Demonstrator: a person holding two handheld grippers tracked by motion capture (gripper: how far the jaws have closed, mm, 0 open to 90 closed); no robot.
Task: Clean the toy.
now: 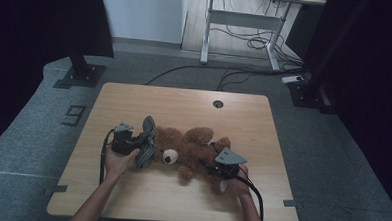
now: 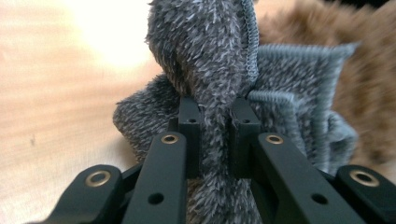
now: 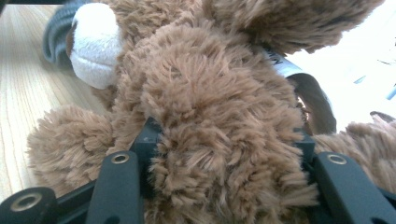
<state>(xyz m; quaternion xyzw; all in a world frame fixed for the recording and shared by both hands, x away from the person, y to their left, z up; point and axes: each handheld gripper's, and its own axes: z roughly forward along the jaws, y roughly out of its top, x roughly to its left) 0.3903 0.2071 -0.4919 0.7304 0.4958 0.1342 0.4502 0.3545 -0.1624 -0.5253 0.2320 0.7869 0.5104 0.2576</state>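
A brown teddy bear (image 1: 189,150) lies on its back across the middle of the wooden table (image 1: 134,100), white muzzle (image 3: 93,44) toward the left. A grey fuzzy cloth (image 1: 146,141) bunches against the bear's head. My left gripper (image 1: 135,144) is shut on a fold of that cloth (image 2: 212,79); both pads pinch the pile in the left gripper view. My right gripper (image 1: 212,167) is shut on the bear's body, its jaws sunk into the brown fur (image 3: 215,130) on either side. A white label (image 3: 282,65) shows at the bear's side.
A round cable hole (image 1: 218,104) sits near the table's far edge. Beyond the table stand a white desk frame (image 1: 242,27) with cables on the floor, and black stand bases (image 1: 80,75) at left and right. Bare wood stretches along the near and far edges.
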